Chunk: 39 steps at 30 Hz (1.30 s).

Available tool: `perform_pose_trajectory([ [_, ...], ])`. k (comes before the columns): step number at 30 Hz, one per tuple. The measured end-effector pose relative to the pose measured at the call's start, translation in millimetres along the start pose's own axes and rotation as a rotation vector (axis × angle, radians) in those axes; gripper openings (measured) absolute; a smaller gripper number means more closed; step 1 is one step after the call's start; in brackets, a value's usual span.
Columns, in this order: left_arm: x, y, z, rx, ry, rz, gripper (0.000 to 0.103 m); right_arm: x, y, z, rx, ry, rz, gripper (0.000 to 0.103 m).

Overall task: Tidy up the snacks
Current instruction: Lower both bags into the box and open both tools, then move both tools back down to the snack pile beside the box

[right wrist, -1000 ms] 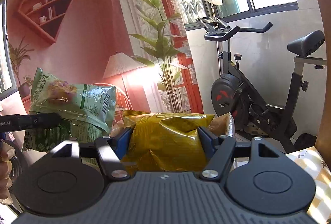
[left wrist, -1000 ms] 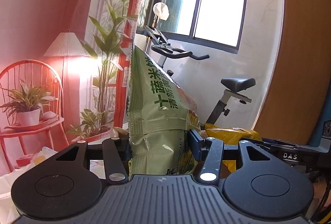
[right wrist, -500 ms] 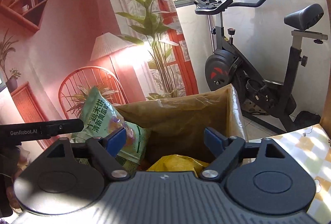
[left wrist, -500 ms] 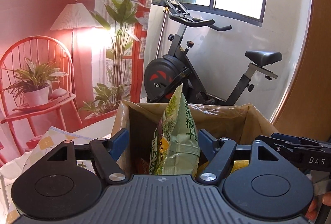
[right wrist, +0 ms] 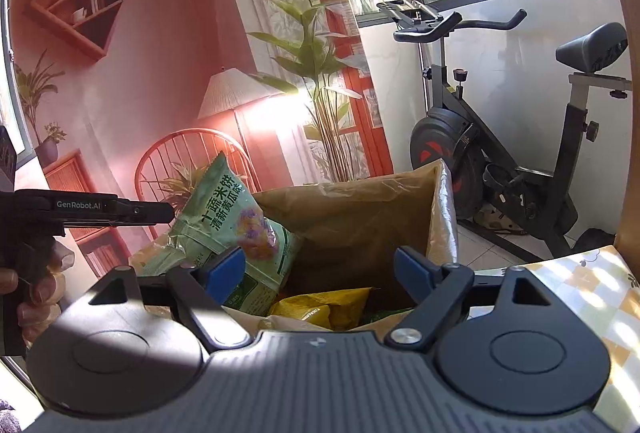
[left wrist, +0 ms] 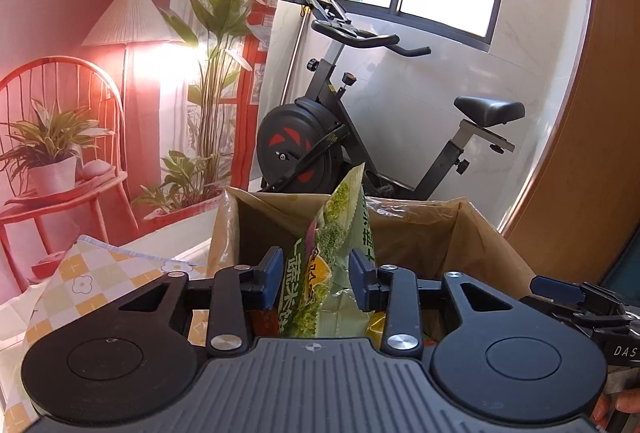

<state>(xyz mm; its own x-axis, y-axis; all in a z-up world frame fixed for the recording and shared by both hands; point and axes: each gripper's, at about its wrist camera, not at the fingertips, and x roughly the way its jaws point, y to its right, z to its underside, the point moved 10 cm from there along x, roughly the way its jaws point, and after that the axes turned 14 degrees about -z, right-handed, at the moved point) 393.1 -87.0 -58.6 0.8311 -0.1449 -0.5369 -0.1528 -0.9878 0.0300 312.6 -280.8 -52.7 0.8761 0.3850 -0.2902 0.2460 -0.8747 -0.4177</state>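
A green rice-cracker bag stands on edge inside the open brown cardboard box. My left gripper has its blue pads on either side of the bag, a little apart from it, so it is open. In the right wrist view the same green bag leans in the box at its left side, with the left gripper's finger beside it. My right gripper is open and empty above the box. A yellow snack bag lies at the bottom.
The box stands on a table with a yellow checked cloth, also seen at the right in the right wrist view. An exercise bike stands behind the box. A wooden panel is at the right.
My left gripper has lowered the green bag into the box and opened. My right gripper has let go of the yellow bag, which now lies in the box.
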Motion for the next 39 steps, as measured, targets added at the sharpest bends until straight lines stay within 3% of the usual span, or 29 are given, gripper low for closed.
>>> perform_pose_trajectory([
  [7,45,23,8,-0.003,-0.081,0.007,0.036,-2,8,6,0.017,-0.008,0.016,0.083],
  [10,60,28,16,-0.025,-0.163,0.054,0.040,-3,7,8,0.020,-0.010,0.016,0.083],
  [13,68,30,28,0.049,-0.196,0.005,0.040,-4,8,9,0.021,-0.012,0.012,0.083],
  [17,79,9,34,-0.005,-0.228,-0.047,0.041,-2,9,9,0.024,-0.015,0.017,0.083],
  [21,75,0,26,0.045,-0.202,-0.128,0.044,-1,8,8,0.020,-0.014,0.020,0.083],
  [25,43,1,6,0.033,-0.088,-0.066,0.069,-8,7,9,0.009,0.002,0.011,0.083],
  [29,1,-11,-11,-0.014,0.011,-0.030,0.071,-18,1,13,-0.046,0.003,0.001,0.083],
  [31,-18,-22,-12,-0.034,0.043,-0.042,0.079,-26,-5,17,-0.086,-0.001,-0.030,0.083],
  [34,-43,-43,-1,-0.069,0.067,-0.085,0.090,-42,-9,26,-0.125,-0.002,-0.046,0.083],
  [39,-66,-79,41,-0.109,0.022,-0.162,0.091,-62,-2,63,-0.180,-0.039,-0.010,0.083],
])
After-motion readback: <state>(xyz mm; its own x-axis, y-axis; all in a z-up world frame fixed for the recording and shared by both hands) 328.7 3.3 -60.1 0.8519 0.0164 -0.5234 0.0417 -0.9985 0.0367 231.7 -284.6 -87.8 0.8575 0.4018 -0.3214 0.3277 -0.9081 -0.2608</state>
